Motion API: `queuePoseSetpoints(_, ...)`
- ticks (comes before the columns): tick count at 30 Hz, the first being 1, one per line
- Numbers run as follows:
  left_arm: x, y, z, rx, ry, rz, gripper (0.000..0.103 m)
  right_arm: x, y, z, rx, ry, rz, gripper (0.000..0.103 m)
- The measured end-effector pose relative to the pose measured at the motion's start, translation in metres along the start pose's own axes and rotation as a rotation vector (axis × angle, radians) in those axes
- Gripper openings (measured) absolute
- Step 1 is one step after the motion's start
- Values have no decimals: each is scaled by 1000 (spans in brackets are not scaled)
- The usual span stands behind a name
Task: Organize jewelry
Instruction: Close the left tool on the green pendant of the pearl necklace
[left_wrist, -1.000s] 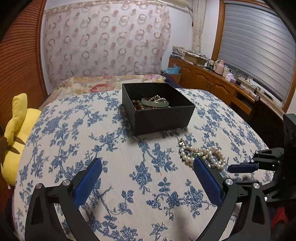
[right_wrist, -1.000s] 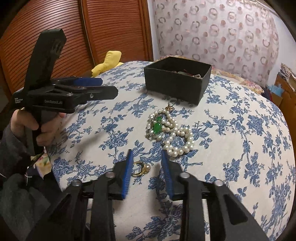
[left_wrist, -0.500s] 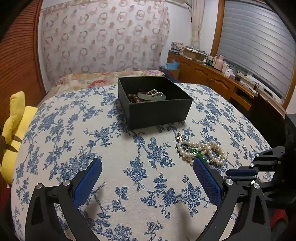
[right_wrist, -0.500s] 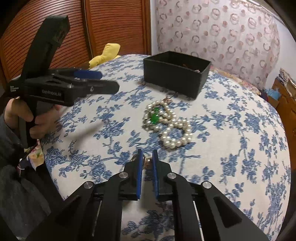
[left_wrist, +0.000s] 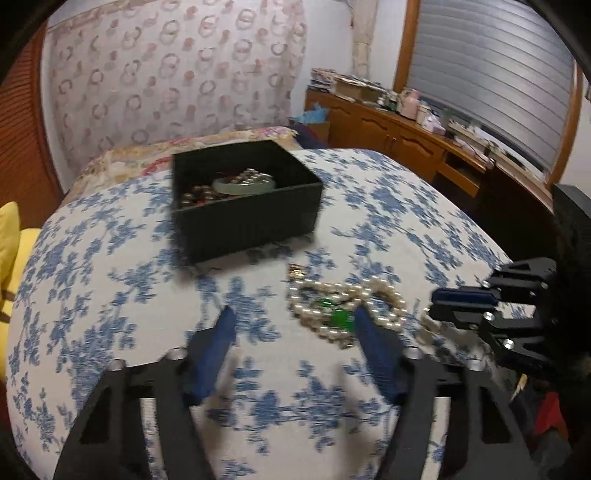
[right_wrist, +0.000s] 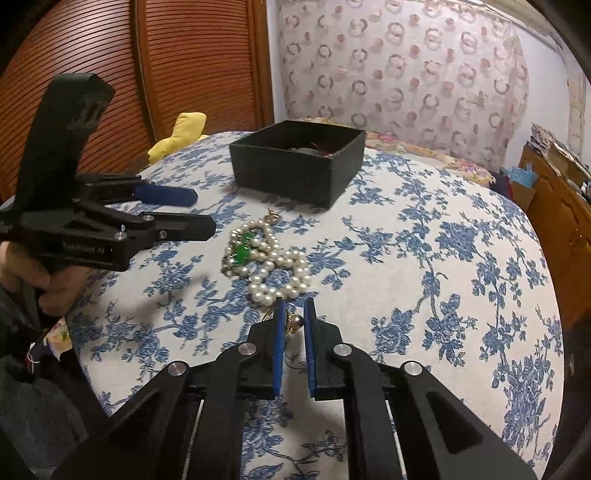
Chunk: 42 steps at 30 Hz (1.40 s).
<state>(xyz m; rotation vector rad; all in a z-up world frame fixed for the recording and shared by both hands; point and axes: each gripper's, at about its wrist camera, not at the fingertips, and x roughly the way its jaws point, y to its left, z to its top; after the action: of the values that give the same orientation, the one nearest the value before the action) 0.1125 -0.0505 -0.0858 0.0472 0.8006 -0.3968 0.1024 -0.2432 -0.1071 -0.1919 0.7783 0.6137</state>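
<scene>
A rounded surface covered in white cloth printed with blue flower sprays (right_wrist: 424, 236) fills both views. Near its far side stands a square black open-topped cardboard box (left_wrist: 245, 206), holding a pale green bangle (left_wrist: 243, 184) and dark and silvery beads. Between the box and the near edge lies a looped white pearl necklace with a green stone pendant (right_wrist: 271, 262), its gold clasp pointing toward the box.

The right gripper (right_wrist: 294, 321), black with blue pads, sits low at the near edge just beside the necklace, its fingers drawn close and pinching a small gold ring with a pearl bead (right_wrist: 291, 323). The left gripper (left_wrist: 295, 347) hovers above the cloth with its fingers spread wide and nothing between them; in its own blurred view the right-hand pad overlaps the necklace's edge. In the right wrist view the left gripper (right_wrist: 181, 210) appears at the left, held by a hand (right_wrist: 26, 269) and pointing toward the necklace.

Behind the surface hangs a sheer curtain patterned with pink and brown rings (left_wrist: 177, 81), with a floral quilt (left_wrist: 177, 151) at its foot. A ribbed reddish-brown wooden sliding door (right_wrist: 110, 74) stands to one side, with a yellow plush toy (right_wrist: 181, 134) below it. On the other side a cluttered wooden sideboard (left_wrist: 417, 136) runs under a window with closed grey slatted blinds (left_wrist: 491, 74)
</scene>
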Motion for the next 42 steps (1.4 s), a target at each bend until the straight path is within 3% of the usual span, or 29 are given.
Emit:
queuePoseSetpoints(2, 3, -6, 0, 8, 9, -20, 41, 2, -3, -1, 12, 3, -2, 11)
queuePoseSetpoints(6, 11, -14, 1, 13, 26, -49, 26, 2, -5, -4, 25, -4, 0, 11)
queuePoseSetpoints(15, 28, -25, 7, 28, 60, -41, 22, 3, -5, -4, 28, -11, 0, 11)
queuePoseSetpoints(23, 35, -35, 9, 84, 65, 18, 22, 4, -6, -4, 33, -16, 1, 11)
queuePoseSetpoints(26, 36, -34, 8, 93, 61, 36, 14, 4, -6, -4, 32, -16, 1, 11)
queuePoseSetpoints(28, 34, -33, 6, 100, 61, 30, 12, 3, -6, -4, 32, -16, 0, 11)
queuePoseSetpoints(29, 32, -31, 5, 96, 57, 25, 0, 3, -6, -4, 32, -15, 0, 11)
queuePoseSetpoints(42, 11, -11, 13, 24, 28, -16, 0, 3, -6, -5, 33, -16, 2, 11)
